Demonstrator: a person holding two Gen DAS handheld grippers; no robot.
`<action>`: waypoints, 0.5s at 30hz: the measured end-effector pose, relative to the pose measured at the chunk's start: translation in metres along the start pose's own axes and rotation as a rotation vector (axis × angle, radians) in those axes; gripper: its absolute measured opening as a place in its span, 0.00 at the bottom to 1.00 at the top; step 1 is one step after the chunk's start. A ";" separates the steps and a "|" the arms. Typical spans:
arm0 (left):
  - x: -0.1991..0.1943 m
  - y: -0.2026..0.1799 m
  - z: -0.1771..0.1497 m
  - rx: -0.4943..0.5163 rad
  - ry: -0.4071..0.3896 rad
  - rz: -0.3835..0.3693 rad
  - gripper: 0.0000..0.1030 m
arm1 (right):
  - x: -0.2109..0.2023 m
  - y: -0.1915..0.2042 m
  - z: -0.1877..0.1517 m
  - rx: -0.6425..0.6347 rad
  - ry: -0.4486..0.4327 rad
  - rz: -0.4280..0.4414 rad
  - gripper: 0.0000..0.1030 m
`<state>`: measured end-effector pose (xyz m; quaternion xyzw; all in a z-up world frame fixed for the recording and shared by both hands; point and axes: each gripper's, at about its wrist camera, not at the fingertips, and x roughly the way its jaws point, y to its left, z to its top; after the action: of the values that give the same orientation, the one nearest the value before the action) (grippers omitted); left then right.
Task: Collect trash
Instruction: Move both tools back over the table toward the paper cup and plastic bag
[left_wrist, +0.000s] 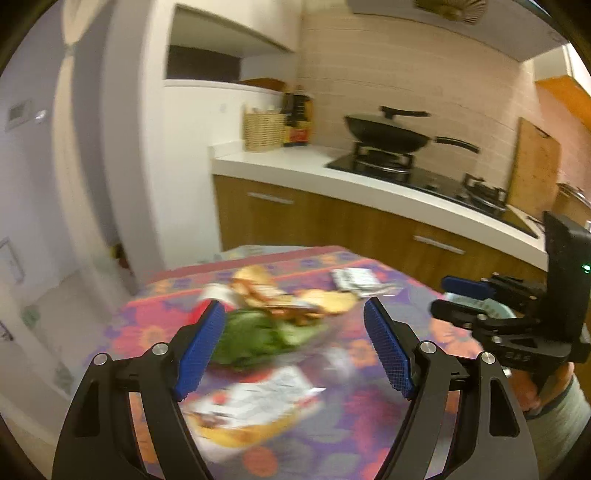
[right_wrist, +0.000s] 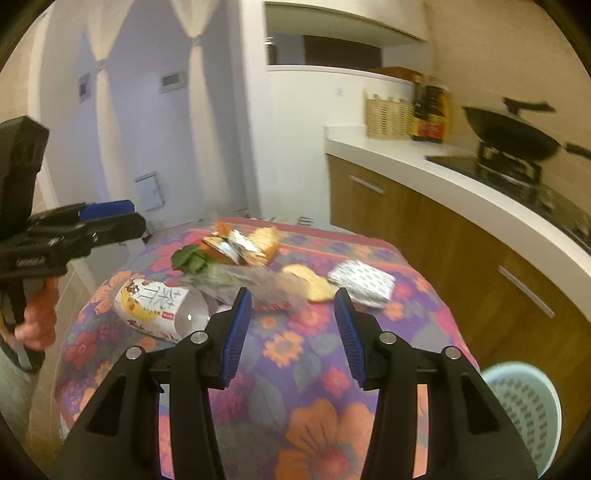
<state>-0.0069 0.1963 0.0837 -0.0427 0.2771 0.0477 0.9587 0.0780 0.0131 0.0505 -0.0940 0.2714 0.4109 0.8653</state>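
Apparently nothing has been collected yet: all the trash in view lies on a small table (right_wrist: 332, 424) covered with a purple cloth printed with orange and pink flowers, in a kitchen with a white counter and wooden cabinets.

The left gripper (left_wrist: 293, 343) hovers above the near side of the table with its 2 blue-padded fingers spread wide and nothing between them. Seen past the fingers are green leafy scraps (left_wrist: 251, 338) and, nearer the camera, a white and yellow snack wrapper (left_wrist: 255, 406) (both blurred in this view).

The right gripper (right_wrist: 293, 328) is likewise spread apart and empty, held over the middle of the table. Ahead of it, the trash sits in a loose cluster: a torn foil packet (right_wrist: 236, 249) with orange edges at the far side, touching the green leaves; pale yellow peel or bread pieces (right_wrist: 310, 284) just beyond the right fingertip; a crumpled white patterned packet (right_wrist: 364, 282) to the right, slightly apart from the rest. Some clear plastic film appears to lie among them, too blurred to be sure.

A pale blue perforated basket (right_wrist: 524, 406) stands on the floor just beside the table at the right, likely the place for the trash. Its inside is not shown, so whether anything is in it cannot be told. Judging from this, the work is at its start, with at least 5 pieces left to pick up.
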 end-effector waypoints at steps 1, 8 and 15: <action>0.002 0.008 0.000 0.002 0.001 0.008 0.73 | 0.007 0.004 0.002 -0.015 0.000 0.006 0.42; 0.047 0.081 -0.003 0.013 0.104 -0.011 0.73 | 0.045 0.017 0.009 -0.054 0.030 0.060 0.42; 0.104 0.132 -0.009 -0.070 0.227 -0.113 0.69 | 0.053 0.009 0.012 -0.046 0.010 0.052 0.42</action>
<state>0.0606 0.3336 0.0134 -0.0969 0.3790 -0.0017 0.9203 0.1033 0.0580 0.0323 -0.1089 0.2684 0.4390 0.8505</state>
